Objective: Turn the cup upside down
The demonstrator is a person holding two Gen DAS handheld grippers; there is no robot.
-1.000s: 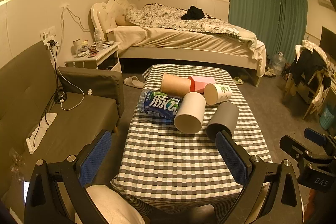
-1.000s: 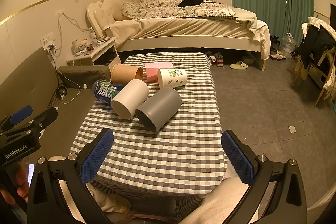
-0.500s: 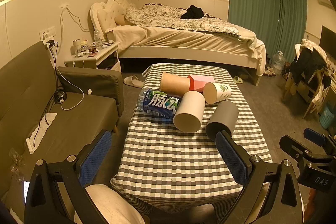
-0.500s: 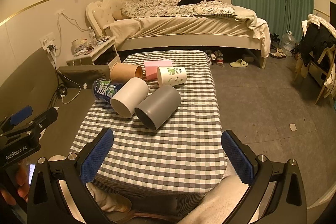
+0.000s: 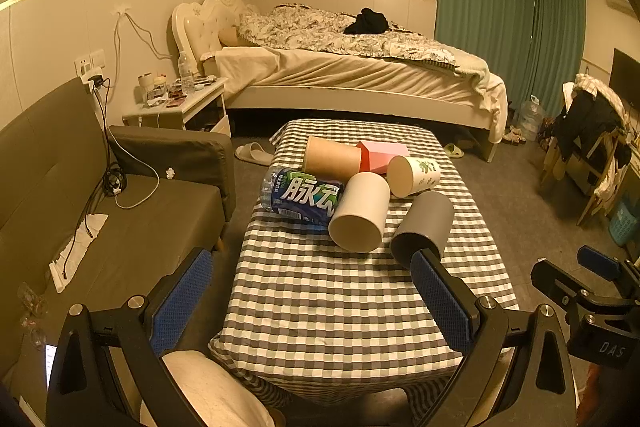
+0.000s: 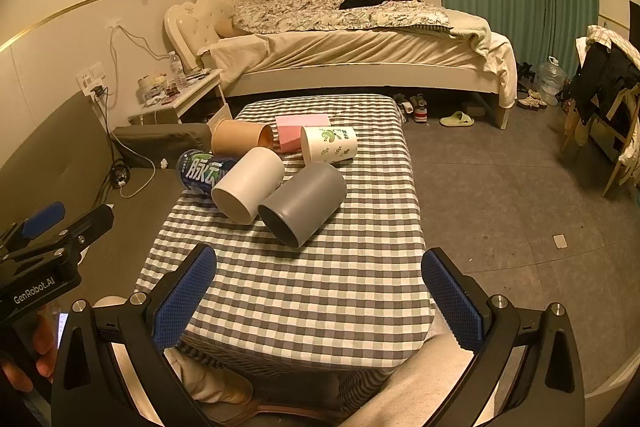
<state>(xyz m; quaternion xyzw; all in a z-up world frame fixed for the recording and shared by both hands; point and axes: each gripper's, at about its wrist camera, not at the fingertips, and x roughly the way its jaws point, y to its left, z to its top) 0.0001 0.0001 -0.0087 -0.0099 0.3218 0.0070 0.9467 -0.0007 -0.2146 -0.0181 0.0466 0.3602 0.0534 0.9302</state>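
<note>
Several cups lie on their sides on a checked table [image 5: 344, 303] [image 6: 312, 283]: a grey cup [image 5: 424, 227] [image 6: 304, 203], a white cup [image 5: 360, 213] [image 6: 248, 185], a brown paper cup [image 5: 330, 157] [image 6: 240, 137] and a leaf-printed paper cup [image 5: 414, 175] [image 6: 330, 145]. My left gripper [image 5: 312, 303] is open and empty above the table's near edge. My right gripper [image 6: 318, 301] is open and empty over the near end, short of the grey cup.
A blue-labelled water bottle [image 5: 300, 193] [image 6: 202, 171] lies beside the white cup. A pink box [image 5: 382, 155] [image 6: 300, 131] sits behind the cups. A sofa [image 5: 80, 211] stands left, a bed [image 5: 360, 75] behind, a chair with clothes [image 5: 592, 131] at the right.
Both grippers have drifted slightly; the cups sit a little higher in the right wrist view. Nothing on the table has moved.
</note>
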